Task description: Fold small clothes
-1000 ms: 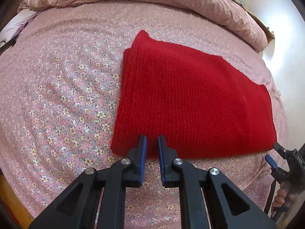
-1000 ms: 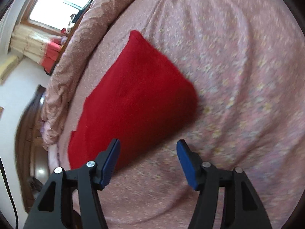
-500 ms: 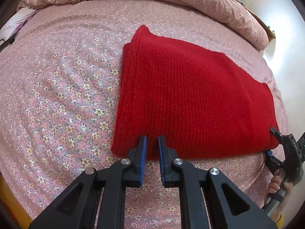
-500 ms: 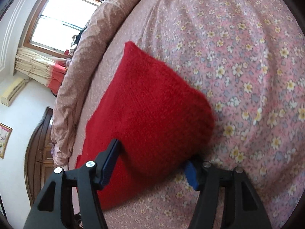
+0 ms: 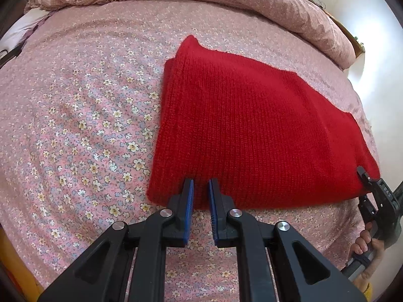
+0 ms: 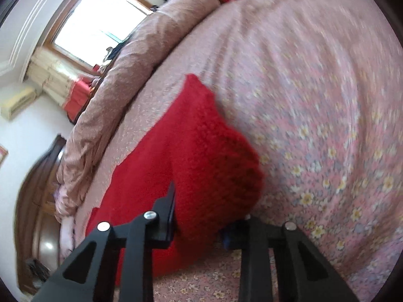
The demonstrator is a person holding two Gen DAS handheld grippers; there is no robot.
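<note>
A red knitted garment (image 5: 252,130) lies folded flat on the floral bed sheet (image 5: 88,125). My left gripper (image 5: 201,188) sits at the garment's near edge with its blue pads close together and nothing between them. My right gripper (image 6: 201,216) is closed on the garment's near right corner (image 6: 214,166) and holds that corner bunched and raised off the sheet. The right gripper also shows in the left wrist view (image 5: 370,183) at the garment's right corner.
A rolled pink duvet (image 5: 252,2) lies along the far side of the bed. A window (image 6: 100,22), curtains and a dark wooden headboard (image 6: 32,201) show in the right wrist view. The bed's near edge is just below my left gripper.
My right gripper has moved onto the garment's right corner, closed on it and started lifting it. My left gripper has stayed at the near edge.
</note>
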